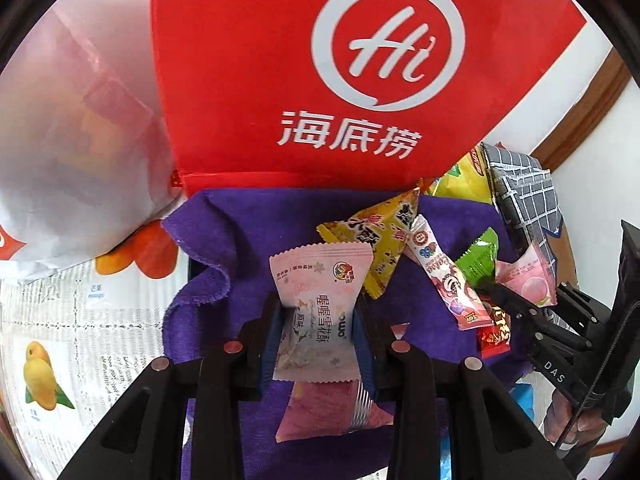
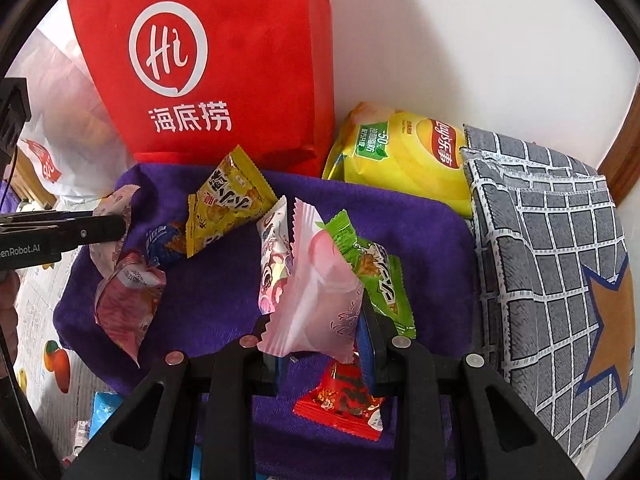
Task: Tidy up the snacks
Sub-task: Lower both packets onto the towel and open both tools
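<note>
1. The left claw (image 1: 318,332) pinches a pale pink snack packet (image 1: 320,300) between its blue pads, above the purple cloth (image 1: 240,240).
2. The right claw (image 2: 324,344) pinches a pink peach packet (image 2: 316,292) above the same cloth.
3. On the cloth lie a yellow packet (image 2: 228,204), a green packet (image 2: 380,280), a red packet (image 2: 344,400) and a dark pink packet (image 2: 124,304).
4. A red bag (image 2: 224,60) stands at the cloth's far edge, with a yellow chip bag (image 2: 404,156) beside it.
5. A grey checked cloth (image 2: 552,260) lies at the right edge.
</note>
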The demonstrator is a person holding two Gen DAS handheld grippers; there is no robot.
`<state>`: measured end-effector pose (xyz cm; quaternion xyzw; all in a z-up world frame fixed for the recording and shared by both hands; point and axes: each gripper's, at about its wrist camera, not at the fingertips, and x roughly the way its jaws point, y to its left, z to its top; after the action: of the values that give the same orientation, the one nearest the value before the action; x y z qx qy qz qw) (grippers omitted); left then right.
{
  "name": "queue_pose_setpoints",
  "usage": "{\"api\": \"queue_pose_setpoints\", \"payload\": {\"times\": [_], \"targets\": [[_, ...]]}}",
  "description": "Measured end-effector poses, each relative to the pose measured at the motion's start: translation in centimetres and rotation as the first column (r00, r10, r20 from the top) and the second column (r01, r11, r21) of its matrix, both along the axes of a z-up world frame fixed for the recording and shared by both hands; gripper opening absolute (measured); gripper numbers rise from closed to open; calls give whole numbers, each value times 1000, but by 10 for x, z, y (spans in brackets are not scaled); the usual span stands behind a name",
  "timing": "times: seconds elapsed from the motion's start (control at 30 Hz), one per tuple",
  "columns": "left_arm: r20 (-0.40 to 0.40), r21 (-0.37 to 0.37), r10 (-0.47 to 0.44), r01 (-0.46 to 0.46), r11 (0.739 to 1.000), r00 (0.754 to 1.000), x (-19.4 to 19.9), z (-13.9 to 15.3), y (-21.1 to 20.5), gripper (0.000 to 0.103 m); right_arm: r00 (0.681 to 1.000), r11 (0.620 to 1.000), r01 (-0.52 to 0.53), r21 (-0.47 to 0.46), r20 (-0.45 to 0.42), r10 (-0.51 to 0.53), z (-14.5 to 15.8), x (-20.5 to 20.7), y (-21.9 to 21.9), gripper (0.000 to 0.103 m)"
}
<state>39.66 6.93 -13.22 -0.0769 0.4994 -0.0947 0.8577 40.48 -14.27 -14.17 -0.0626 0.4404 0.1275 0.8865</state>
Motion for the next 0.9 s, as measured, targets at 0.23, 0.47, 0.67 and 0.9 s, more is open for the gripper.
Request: {"api": "queue_pose_setpoints", "payload": {"times": [0.23,0.47,0.67,0.9], "targets": [[0,5,-21,21,1000,1000,2,-3,-13,32,1000,1000,-7,-7,-8,7,-1,1,0,28],[-3,2,-25,25,1000,1000,4,-5,-18,33,999,1000,-20,0,28,20,6,-3,2,39],[-5,1,-35,35,999,999,5,-5,-18,34,998,999,-26,31,65,24,16,-8,2,56],[-7,3,-51,51,999,999,6,-6,-18,35,996,998,-18,59,93,13,25,-12,-4,60]]}}
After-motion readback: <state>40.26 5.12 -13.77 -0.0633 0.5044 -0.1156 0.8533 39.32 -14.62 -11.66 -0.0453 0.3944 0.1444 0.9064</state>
